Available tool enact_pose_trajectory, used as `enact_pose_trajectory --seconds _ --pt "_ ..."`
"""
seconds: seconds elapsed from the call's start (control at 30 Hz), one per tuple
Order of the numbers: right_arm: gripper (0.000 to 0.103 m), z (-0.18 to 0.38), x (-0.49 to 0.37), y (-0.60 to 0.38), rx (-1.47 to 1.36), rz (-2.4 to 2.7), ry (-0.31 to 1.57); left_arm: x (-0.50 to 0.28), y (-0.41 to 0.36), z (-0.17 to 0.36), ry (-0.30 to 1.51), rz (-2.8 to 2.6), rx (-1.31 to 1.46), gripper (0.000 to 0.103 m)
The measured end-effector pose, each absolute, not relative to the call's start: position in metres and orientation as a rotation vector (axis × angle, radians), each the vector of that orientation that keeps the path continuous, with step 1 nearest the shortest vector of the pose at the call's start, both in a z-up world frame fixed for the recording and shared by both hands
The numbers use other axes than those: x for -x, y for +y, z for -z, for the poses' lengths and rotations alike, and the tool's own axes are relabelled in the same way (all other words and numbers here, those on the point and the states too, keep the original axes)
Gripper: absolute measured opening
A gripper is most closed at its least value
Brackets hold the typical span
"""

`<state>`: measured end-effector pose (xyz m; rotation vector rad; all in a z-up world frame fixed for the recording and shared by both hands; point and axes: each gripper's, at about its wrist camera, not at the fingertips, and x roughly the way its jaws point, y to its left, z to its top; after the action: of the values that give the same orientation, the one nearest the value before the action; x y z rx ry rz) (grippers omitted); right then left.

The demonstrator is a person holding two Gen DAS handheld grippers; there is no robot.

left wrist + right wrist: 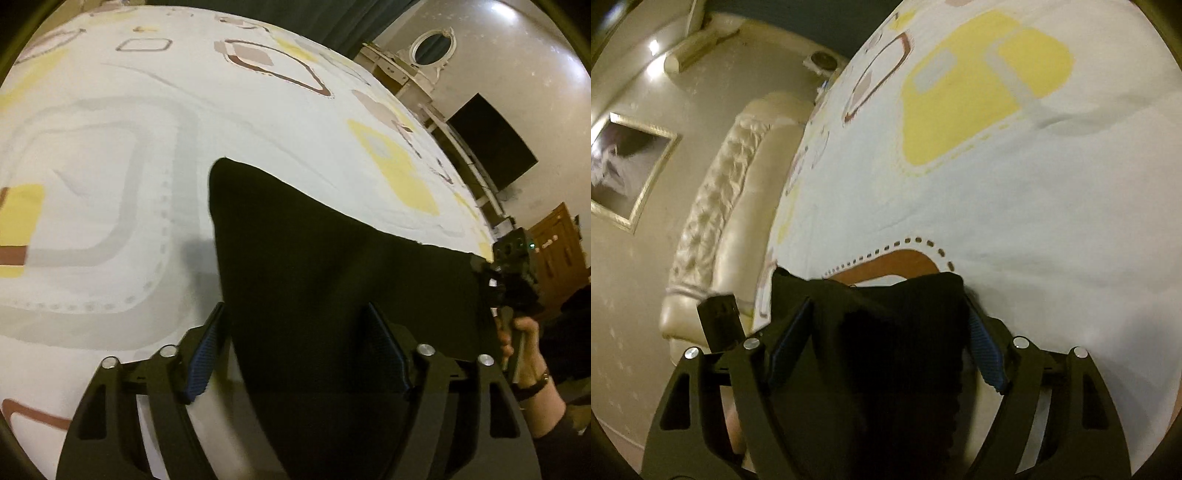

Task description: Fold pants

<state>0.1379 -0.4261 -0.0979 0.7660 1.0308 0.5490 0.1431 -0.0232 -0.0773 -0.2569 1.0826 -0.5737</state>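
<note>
- Over a bed with a white bedspread (110,155) printed in yellow, brown and grey shapes, black pants (332,277) are lifted and stretched between the two tools; the cloth hangs as a dark sheet whose upper edge sags between them, with one corner rising to a point near the middle of the left wrist view.
- Left gripper (295,350): black cloth drapes between its blue-padded fingers (201,363); the jaws stand well apart around the fabric, and where the cloth is actually caught is hidden, so I cannot tell whether it pinches.
- Right gripper (886,339): a bunched fold of the pants (886,350) fills the space between its jaws; the right blue pad (988,354) shows beside the cloth, the left pad lies against it; the jaws look closed onto the fabric.
- Seen from the left wrist, the right gripper (491,273) meets the far corner of the pants, held by the person's right hand (524,350), which wears a wristwatch (537,384).
- Beyond the bed: a tufted cream headboard (713,221); a framed picture (624,166) on the wall; a dark screen (491,140); an oval mirror (432,46); a wooden door (557,243).
</note>
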Motion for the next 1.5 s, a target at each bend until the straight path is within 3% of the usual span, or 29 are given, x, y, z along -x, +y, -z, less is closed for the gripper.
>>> enact_pose_trajectory --seconds 0.1,0.23,0.33,0.83,1.5 --pt "0.039 0.106 -0.141 -0.424 -0.778 -0.56 1.064 -0.142 -0.027 0.075 1.081 0.599 0.247 0.041" --pt "0.032 0.101 -0.137 -0.423 -0.744 -0.573 1.032 -0.139 -0.036 0.067 1.055 0.571 0.171 0.028" --pt "0.03 0.089 -0.138 -0.418 -0.698 -0.574 1.007 -0.145 -0.039 0.061 1.061 0.542 0.156 0.024" --pt "0.029 0.061 -0.219 -0.395 -0.663 -0.579 0.952 -0.225 -0.03 0.042 1.016 0.388 0.108 0.023" --pt "0.03 0.112 -0.259 -0.404 -0.775 -0.535 1.035 -0.253 -0.021 0.068 1.039 0.359 0.112 0.023"
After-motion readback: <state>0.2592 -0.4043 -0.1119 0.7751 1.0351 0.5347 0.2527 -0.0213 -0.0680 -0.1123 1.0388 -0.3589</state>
